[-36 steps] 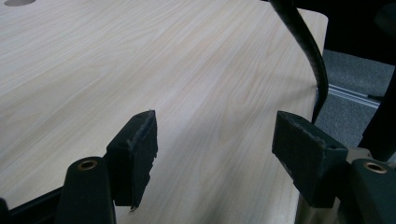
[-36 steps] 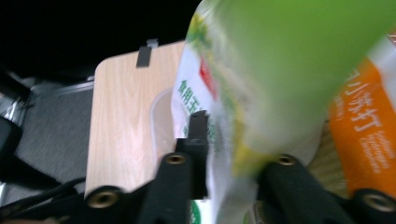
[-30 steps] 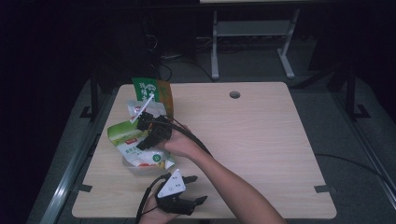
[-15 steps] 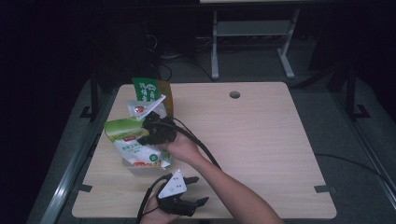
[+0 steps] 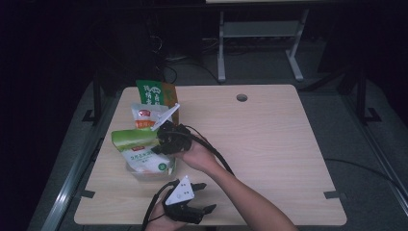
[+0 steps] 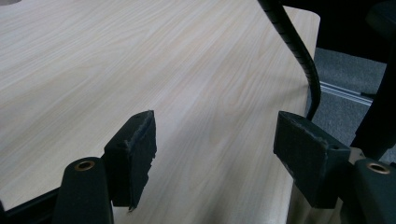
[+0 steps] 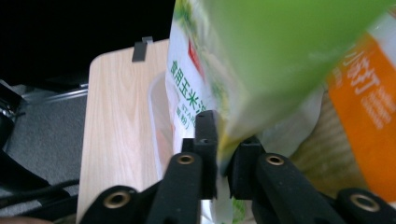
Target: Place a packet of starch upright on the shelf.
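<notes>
- Over the clear tub (image 5: pixel 144 172) at the left side of the table (image 5: pixel 269 144), my right gripper (image 5: pixel 163 143) has its jaws pinched tight on the edge of the green-topped pouch (image 5: pixel 139 149); in the right gripper view the film of that pouch (image 7: pixel 219 93) is squeezed between the two pads with hardly a gap left.
- They have just been closing on it, so I judge the step in hand to be the grab: the grip looks made, and the pouch is about to be lifted out of the tub or shifted within it.
- My left gripper (image 5: pixel 204 197) sits nearer to me than the tub, close to the table's front edge, jaws spread wide with nothing between them; the left gripper view shows only bare wood between its pads (image 6: pixel 135 154).
- The next move, as I see it, calls for a straight, steady pull upward so the thin film doesn't tear or slip out, and for the tub not to be dragged along; my free left gripper could steady the tub's rim if it starts to ride up.
- The pouch is a soft, glossy bag, bright green across the top, white lower down with green print and a small green mark near the bottom; it stands tilted in the tub and looks limp, likely to sag.
- Behind the tub stand a white pouch with a red label (image 5: pixel 144 115) and a green and orange bag (image 5: pixel 156 91), close together; I can't tell whether they touch the tub.
</notes>
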The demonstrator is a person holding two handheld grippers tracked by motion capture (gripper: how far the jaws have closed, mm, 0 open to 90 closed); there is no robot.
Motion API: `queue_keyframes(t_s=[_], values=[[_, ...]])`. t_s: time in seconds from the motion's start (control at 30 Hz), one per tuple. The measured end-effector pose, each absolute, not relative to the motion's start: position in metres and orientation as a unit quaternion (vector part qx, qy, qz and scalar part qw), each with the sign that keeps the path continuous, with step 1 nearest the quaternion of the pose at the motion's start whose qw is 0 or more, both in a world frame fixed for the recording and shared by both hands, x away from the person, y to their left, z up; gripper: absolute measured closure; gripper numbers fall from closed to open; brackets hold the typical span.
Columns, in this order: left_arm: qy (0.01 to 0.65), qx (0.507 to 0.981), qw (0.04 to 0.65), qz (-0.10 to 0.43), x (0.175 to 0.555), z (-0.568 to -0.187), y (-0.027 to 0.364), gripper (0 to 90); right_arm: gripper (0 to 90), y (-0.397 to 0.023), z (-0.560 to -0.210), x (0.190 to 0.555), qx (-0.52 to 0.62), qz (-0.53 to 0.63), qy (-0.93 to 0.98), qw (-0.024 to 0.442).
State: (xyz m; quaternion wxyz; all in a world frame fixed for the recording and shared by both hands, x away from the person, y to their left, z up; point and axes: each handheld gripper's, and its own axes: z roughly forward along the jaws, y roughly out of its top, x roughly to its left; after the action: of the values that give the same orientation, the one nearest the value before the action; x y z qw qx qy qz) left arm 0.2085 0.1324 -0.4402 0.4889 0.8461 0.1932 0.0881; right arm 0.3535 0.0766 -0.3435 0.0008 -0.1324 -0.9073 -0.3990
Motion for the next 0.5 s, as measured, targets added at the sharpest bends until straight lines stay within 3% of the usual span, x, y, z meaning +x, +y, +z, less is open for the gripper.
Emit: queue_keyframes(t_s=[0.33,0.5], values=[[0.202,0.844,0.489,0.083,0.209,-0.441,0.132,29.2,88.6,0.057,-0.368,0.364,-0.157,-0.403,-0.901,0.036],[0.205,0.845,0.487,0.082,0.209,-0.442,0.132,29.0,81.6,0.055,-0.367,0.364,-0.156,-0.4,-0.902,0.04]])
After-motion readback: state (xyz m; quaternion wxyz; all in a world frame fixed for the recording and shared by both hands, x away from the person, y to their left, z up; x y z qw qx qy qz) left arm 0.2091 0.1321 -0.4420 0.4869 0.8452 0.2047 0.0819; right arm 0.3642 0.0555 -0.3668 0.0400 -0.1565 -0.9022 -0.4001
